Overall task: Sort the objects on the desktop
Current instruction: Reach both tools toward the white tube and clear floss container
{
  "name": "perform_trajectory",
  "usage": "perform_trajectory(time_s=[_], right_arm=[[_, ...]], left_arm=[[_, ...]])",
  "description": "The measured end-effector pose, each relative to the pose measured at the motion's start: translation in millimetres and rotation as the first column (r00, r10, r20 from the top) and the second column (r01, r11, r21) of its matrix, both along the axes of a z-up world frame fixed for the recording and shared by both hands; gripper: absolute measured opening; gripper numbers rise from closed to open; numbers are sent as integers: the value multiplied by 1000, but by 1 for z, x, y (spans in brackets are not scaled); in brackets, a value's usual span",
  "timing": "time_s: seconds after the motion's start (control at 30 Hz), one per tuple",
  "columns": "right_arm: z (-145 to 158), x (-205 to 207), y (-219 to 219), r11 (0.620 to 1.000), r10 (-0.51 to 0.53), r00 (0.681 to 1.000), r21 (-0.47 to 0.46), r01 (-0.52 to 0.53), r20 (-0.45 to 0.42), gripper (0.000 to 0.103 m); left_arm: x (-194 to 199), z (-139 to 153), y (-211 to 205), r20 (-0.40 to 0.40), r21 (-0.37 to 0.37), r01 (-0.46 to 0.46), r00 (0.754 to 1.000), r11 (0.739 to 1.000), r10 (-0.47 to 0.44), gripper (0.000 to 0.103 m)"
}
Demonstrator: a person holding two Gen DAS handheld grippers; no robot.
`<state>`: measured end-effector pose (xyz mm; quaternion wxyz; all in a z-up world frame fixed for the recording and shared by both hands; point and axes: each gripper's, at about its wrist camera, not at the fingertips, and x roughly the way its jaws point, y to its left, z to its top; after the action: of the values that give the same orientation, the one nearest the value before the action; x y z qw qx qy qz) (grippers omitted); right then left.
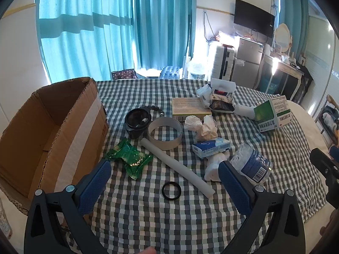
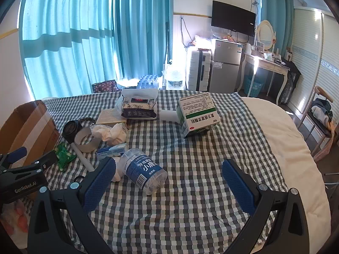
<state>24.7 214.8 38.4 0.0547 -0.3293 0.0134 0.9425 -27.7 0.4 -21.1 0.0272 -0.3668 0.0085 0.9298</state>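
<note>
Both tools are hovering above the checked tablecloth (image 1: 190,222) with nothing picked up, so the sorting is looking barely begun: the left gripper (image 1: 165,172) is holding its jaws wide apart over the small black ring (image 1: 171,190) and the white tube (image 1: 177,167), and the right gripper (image 2: 169,172) is likewise gaping, empty, just beside the clear floss-pick jar (image 2: 144,170) lying on its side. The clutter is sitting spread across the middle of the table: green snack packet (image 1: 131,157), tape roll (image 1: 165,133), black cup (image 1: 137,123), crumpled tissue (image 1: 202,127), blue tissue pack (image 1: 210,147) and green medicine box (image 2: 198,114). The cardboard box (image 1: 48,131) at the left edge is standing open and, as far as its visible interior is showing, holding nothing. The next move is probably calling for lowering one gripper around a nearby item, closing squarely, then carrying it to the box
</note>
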Motion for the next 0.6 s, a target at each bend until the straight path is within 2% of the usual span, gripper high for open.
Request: perform_trajectory(time_s=[0.33, 0.5, 0.6], right_arm=[[2, 0, 0, 1000, 1, 1000, -14, -1, -4, 101], [9, -21, 1, 999, 36, 999, -35, -36, 3, 101], [21, -39, 1, 997, 70, 997, -12, -71, -32, 101]], left_arm=[[-1, 4, 2, 8, 2, 6, 1000, 1000, -6, 103], [-22, 5, 7, 60, -4, 55, 997, 998, -55, 103], [-31, 4, 11, 32, -12, 76, 997, 997, -76, 103]])
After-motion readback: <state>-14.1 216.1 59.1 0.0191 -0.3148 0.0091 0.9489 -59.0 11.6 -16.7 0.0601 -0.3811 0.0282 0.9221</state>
